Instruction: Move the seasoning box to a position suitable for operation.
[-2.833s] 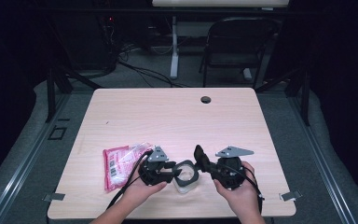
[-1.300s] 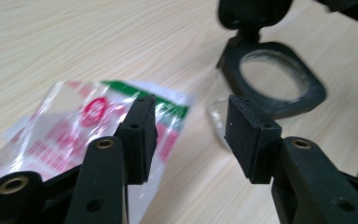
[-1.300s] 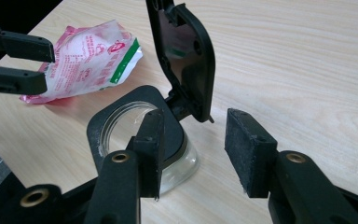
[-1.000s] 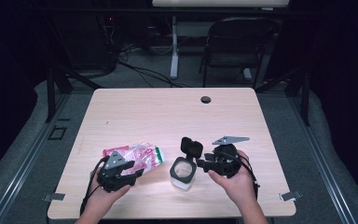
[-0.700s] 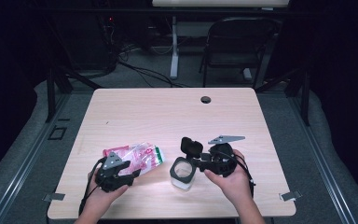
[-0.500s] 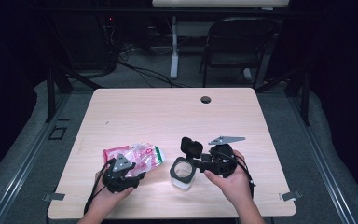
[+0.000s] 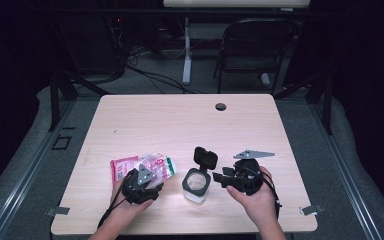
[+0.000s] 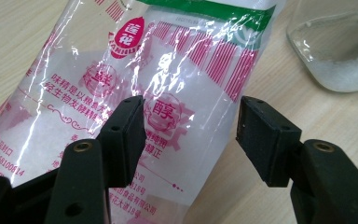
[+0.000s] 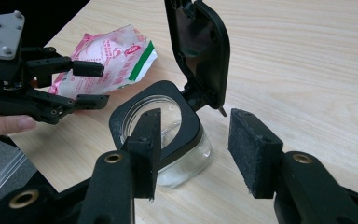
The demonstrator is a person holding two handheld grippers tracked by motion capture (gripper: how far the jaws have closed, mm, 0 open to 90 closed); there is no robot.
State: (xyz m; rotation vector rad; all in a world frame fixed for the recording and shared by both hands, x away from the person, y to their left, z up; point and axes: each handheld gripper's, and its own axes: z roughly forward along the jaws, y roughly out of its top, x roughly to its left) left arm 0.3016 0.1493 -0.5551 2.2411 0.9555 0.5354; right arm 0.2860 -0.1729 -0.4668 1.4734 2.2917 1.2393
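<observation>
With the jar [image 7: 197, 184] standing lid-up just ahead of the wide-open right gripper [image 9: 196, 149], ready for filling, the left gripper [image 8: 191, 135], its jaws just opened wide, hangs over the bag [image 8: 135, 93] below it to grasp it.

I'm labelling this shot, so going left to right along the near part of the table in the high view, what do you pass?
Pink seasoning bag → left gripper → glass jar with its lid flipped open → right gripper.
</observation>
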